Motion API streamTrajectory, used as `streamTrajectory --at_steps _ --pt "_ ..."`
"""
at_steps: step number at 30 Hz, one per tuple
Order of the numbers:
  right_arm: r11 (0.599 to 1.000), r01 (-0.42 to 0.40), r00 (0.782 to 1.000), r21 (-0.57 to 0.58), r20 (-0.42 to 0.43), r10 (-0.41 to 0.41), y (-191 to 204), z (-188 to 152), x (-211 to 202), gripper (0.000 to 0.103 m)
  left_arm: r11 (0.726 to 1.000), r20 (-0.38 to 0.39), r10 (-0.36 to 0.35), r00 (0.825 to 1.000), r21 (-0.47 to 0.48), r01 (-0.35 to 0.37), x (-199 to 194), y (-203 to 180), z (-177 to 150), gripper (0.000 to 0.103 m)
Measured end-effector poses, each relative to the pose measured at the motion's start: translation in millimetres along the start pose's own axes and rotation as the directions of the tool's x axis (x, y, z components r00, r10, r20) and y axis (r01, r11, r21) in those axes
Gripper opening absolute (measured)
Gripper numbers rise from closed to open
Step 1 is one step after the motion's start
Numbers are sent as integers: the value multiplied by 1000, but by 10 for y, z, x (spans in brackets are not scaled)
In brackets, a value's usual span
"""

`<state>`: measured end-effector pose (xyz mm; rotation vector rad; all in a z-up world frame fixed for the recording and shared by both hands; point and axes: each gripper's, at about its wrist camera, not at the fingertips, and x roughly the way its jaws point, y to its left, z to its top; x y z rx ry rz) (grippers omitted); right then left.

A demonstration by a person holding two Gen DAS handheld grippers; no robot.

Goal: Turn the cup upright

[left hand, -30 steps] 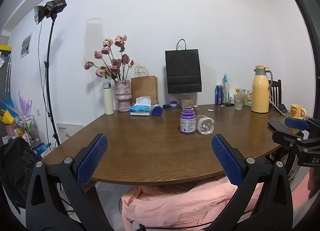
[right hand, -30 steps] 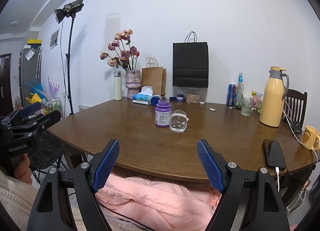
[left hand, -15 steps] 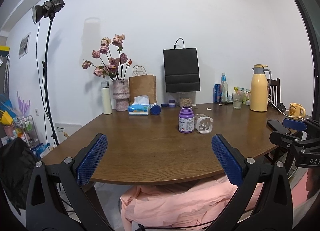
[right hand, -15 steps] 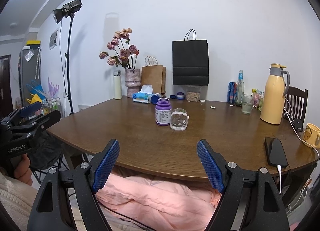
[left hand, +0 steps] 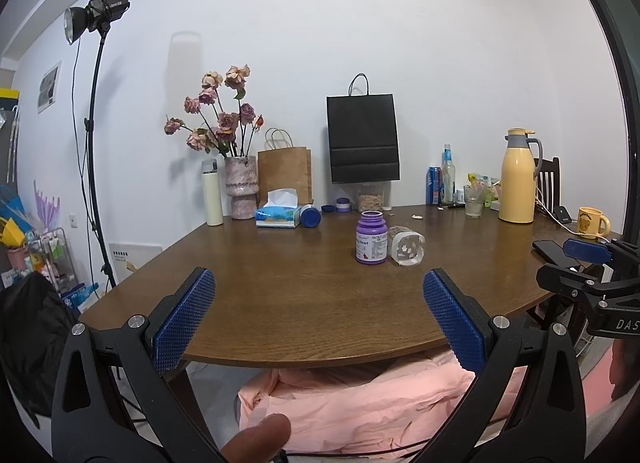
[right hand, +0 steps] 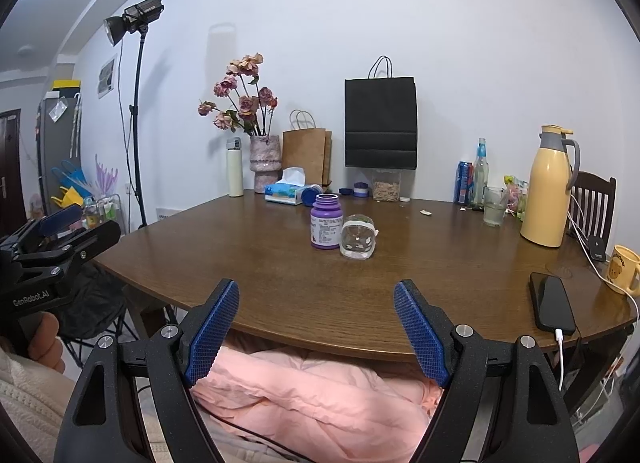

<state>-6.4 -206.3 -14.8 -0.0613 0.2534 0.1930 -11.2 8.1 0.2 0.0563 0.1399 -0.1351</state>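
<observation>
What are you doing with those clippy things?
A person holds a left gripper and a right gripper, both with jaws open and empty, back from the table. The clear cup lies on its side beside a purple bottle. Nobody has touched it yet.
</observation>
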Motion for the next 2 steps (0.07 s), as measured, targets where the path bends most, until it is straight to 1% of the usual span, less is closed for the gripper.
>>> streamTrajectory --at_steps 2 --pt "1000 1 1000 0 -3 -1 1 -5 3 85 1000 2 3 1000 -2 -3 -3 -8 -12 103"
